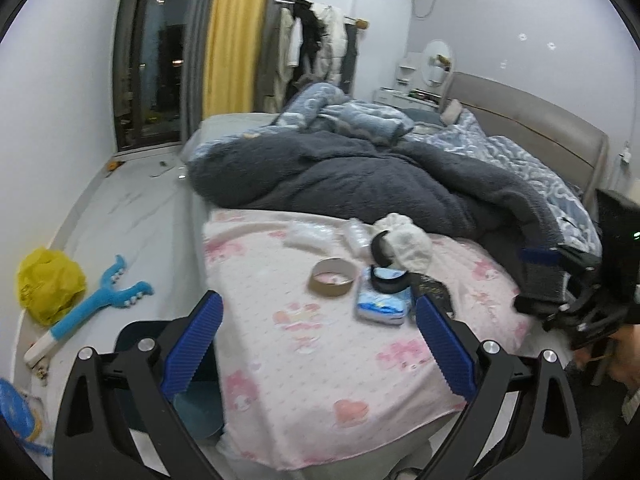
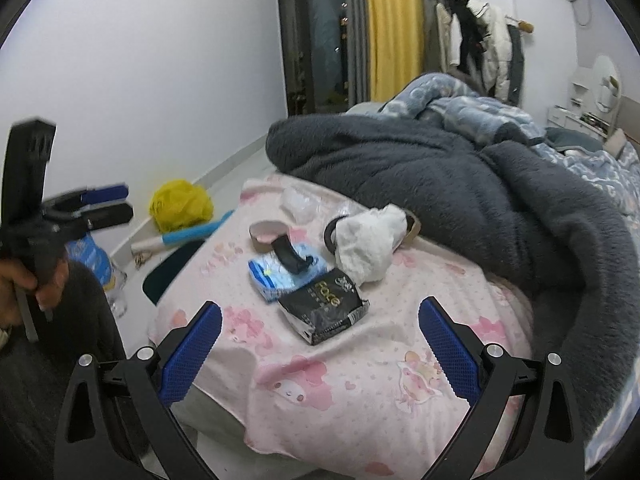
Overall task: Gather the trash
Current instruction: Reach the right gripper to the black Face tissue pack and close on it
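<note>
Both grippers hang over the foot of the bed, each with its blue-padded fingers spread wide and nothing between them. The left gripper [image 1: 319,326] sits above the pink sheet [image 1: 304,380] at the bed's near corner. The right gripper [image 2: 320,336] hovers over the same sheet, just short of the litter.

The trash lies in a loose cluster on the pink sheet, ahead of both grippers:
- a black foil packet [image 2: 324,312], torn open, nearest the right gripper
- a blue-and-white packet [image 2: 280,276], touching the black packet's far edge, with a curved black strip [image 2: 290,258] lying across it
- a brown tape ring [image 1: 334,278], just beside the blue-and-white packet
- a crumpled white tissue [image 2: 368,246], resting against a second dark ring [image 2: 331,234]
- clear plastic wrap [image 1: 310,234], further back near the grey blanket [image 1: 340,176]

On the floor beside the bed lie a yellow bag [image 1: 50,284] and a blue handled tool [image 1: 100,304], well apart from the cluster
</note>
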Tool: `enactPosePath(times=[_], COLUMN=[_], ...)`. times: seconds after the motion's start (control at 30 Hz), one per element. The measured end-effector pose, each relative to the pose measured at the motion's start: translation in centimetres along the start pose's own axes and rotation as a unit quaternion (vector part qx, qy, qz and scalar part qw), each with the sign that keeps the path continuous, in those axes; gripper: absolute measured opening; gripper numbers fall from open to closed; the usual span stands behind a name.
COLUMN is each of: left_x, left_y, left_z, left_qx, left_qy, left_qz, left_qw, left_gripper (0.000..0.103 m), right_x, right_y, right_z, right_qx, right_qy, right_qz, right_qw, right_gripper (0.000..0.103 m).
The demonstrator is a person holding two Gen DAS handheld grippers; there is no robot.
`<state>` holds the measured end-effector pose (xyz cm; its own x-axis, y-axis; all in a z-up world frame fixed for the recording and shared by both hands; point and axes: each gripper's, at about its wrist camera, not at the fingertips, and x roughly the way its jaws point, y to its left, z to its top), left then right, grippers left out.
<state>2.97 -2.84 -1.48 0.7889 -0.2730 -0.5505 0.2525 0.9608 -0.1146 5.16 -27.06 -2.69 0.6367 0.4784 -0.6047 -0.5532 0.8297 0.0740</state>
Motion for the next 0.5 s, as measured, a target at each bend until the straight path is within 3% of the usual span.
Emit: enactPosePath(times=[0.17, 0.5], left_x=[2.4, 7.5], left_y=[-1.3, -3.2], left_z=[0.2, 0.8], left_qx=[0.008, 0.031], left_qy=[0.022, 0.053], left_qz=[-0.04, -0.066], left_qw=[0.9989, 0.9959], left_gripper=[0.087, 0.075], right_x=[1.7, 6.5], right_y=[-1.0, -1.8], right_z=[-0.6, -1.2], right_qx=[-0.011, -0.041], right_qy=[0.019, 0.061], right_qz=[0.015, 0.05], right_qw=[1.0, 0.996], right_gripper=[0.096, 0.093])
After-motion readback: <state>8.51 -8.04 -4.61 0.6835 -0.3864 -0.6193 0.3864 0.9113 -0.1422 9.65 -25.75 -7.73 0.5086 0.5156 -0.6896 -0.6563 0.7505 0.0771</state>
